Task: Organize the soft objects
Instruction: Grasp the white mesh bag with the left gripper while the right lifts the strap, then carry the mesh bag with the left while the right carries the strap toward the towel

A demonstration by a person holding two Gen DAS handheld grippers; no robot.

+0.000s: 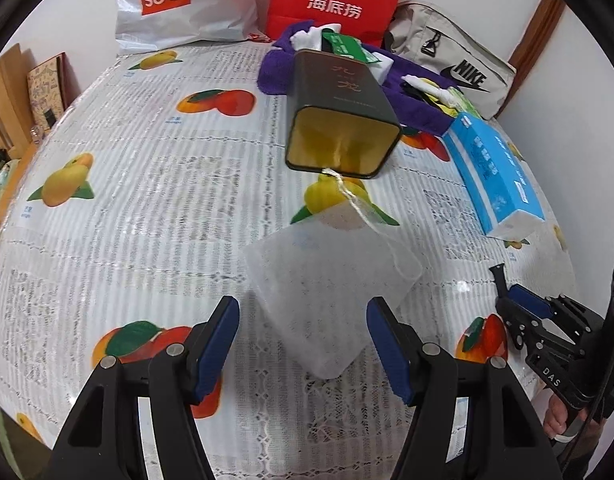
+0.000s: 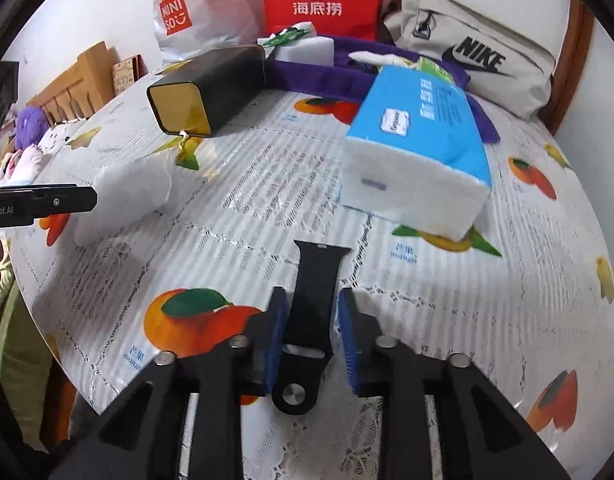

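Strap [image 2: 313, 300] between right gripper [image 2: 311, 308] pads, long axis pointing far, jaws narrow, not clamped. Left gripper [image 1: 303, 320] wide, astride bag [image 1: 331, 292].

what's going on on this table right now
A person works two handheld grippers over a fruit-print table. The right gripper has a black watch strap between its fingers, though the jaws look slightly apart. The left gripper is open around a frosted plastic box. A dark tin and a tissue pack lie beyond.
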